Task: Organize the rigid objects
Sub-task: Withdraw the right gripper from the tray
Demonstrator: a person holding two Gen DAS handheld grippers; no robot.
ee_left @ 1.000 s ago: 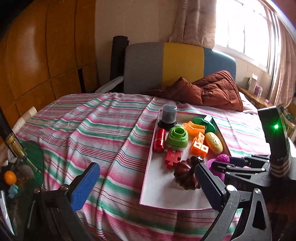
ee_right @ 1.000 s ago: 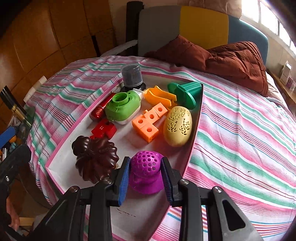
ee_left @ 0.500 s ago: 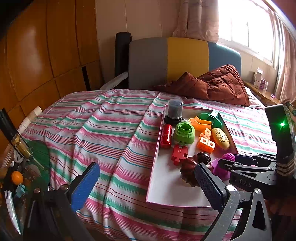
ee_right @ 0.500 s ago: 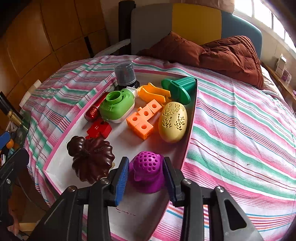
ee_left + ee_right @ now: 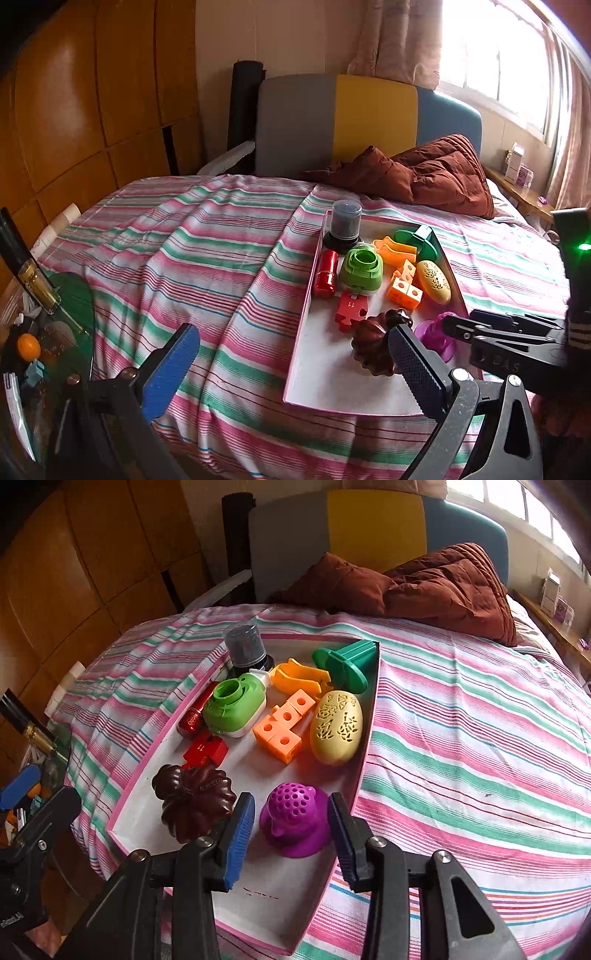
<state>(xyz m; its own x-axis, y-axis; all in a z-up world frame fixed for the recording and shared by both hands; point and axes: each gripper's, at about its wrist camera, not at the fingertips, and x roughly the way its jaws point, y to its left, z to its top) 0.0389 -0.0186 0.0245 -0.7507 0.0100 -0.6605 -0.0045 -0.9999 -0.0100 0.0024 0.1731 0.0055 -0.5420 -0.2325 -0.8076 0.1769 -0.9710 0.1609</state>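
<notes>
A pink-rimmed white tray (image 5: 129, 806) (image 5: 306, 295) lies on the striped bedspread and holds several plastic toys. A purple perforated toy (image 5: 295, 818) (image 5: 436, 336) stands at the tray's near right. My right gripper (image 5: 291, 834) is open, its blue pads on either side of the purple toy with a gap on each side. A dark brown fluted mould (image 5: 194, 801) (image 5: 376, 343) sits just left of it. My left gripper (image 5: 291, 365) is open and empty, off the tray's near left corner, above the bed edge.
In the tray are a yellow egg-shaped case (image 5: 336, 725), orange blocks (image 5: 282, 731), a green round toy (image 5: 234, 703), a red puzzle piece (image 5: 205, 749), a red tube (image 5: 195, 712), a grey capped jar (image 5: 245, 646), an orange clip (image 5: 299, 675) and a green spool (image 5: 347, 661). A brown quilt (image 5: 424, 583) lies at the headboard.
My right gripper has opened and drawn back slightly, leaving the purple toy standing in the tray. My left gripper has pulled back from the bed.
</notes>
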